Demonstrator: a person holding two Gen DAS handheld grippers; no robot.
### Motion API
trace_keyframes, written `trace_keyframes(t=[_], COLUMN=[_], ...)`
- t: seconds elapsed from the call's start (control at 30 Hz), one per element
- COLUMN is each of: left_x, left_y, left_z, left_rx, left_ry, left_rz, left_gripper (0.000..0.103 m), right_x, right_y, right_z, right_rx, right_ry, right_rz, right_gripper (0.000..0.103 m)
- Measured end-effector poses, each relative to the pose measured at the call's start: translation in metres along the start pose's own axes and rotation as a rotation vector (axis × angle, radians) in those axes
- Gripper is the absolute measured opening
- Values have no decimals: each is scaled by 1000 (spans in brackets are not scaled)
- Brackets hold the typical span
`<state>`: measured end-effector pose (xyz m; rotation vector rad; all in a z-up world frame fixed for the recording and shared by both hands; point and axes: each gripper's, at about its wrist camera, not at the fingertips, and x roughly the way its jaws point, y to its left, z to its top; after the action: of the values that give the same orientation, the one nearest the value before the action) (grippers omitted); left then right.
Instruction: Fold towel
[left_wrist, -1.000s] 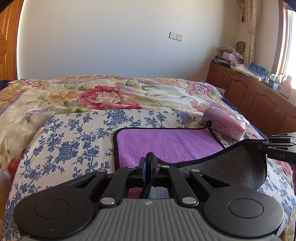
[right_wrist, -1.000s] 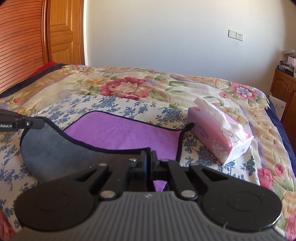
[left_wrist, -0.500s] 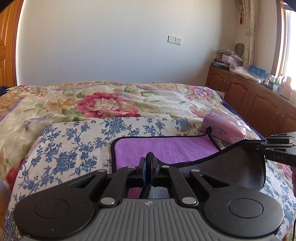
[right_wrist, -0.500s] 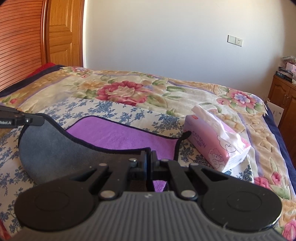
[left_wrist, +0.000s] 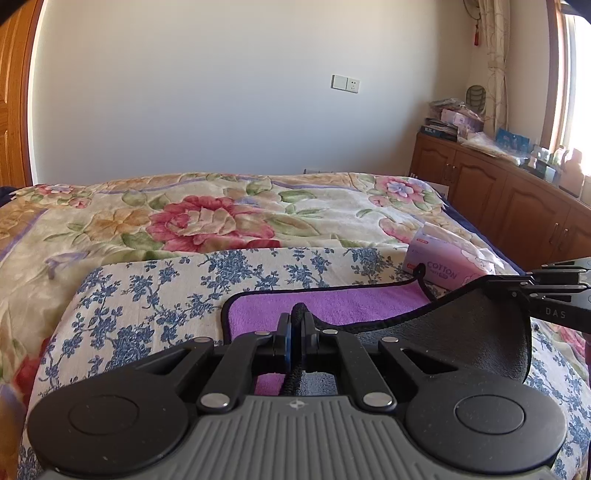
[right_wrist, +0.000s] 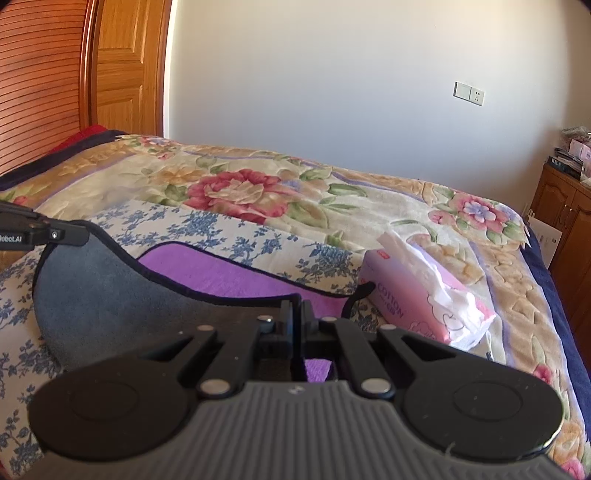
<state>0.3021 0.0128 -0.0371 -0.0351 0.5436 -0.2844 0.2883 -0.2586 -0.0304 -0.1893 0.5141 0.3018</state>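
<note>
Towel (left_wrist: 332, 306) mid-fold on a bed: we hold its near edge lifted off the blue-flowered sheet (left_wrist: 147, 295), purple face still flat ahead of us and grey underside turned up between our two grippers. Our left gripper (left_wrist: 295, 325) is clenched on the black-trimmed near corner, and our right gripper (right_wrist: 295, 314) is clamped the same way on the other near corner. Each camera also catches the opposite gripper's tip biting the raised hem at the frame's edge. The far half of the towel lies spread on the sheet, its far hem and hanging loop (right_wrist: 354, 295) just beside a pink tissue pack (right_wrist: 424, 302), which sits close to the towel's far right corner. We judge the first fold begun but not finished: the lifted edge has yet to be carried over and laid on the far hem. Any further folds and smoothing remain to be done.
</note>
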Motion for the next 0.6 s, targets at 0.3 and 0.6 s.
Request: trace_keyframes(t=[0.3,0.6], left_x=[15,31], left_y=[-2,0], left_z=[10,25], left_rx=[16,48], left_ry=[-2,-4], left_rz=[2,11], left_gripper=[6,6], right_x=[14,23], right_y=[-5,-11], right_z=[7,13], right_rx=[-20,-17], right_ry=[-5,-22], right_rz=[-11,-18], right_gripper=[4,4])
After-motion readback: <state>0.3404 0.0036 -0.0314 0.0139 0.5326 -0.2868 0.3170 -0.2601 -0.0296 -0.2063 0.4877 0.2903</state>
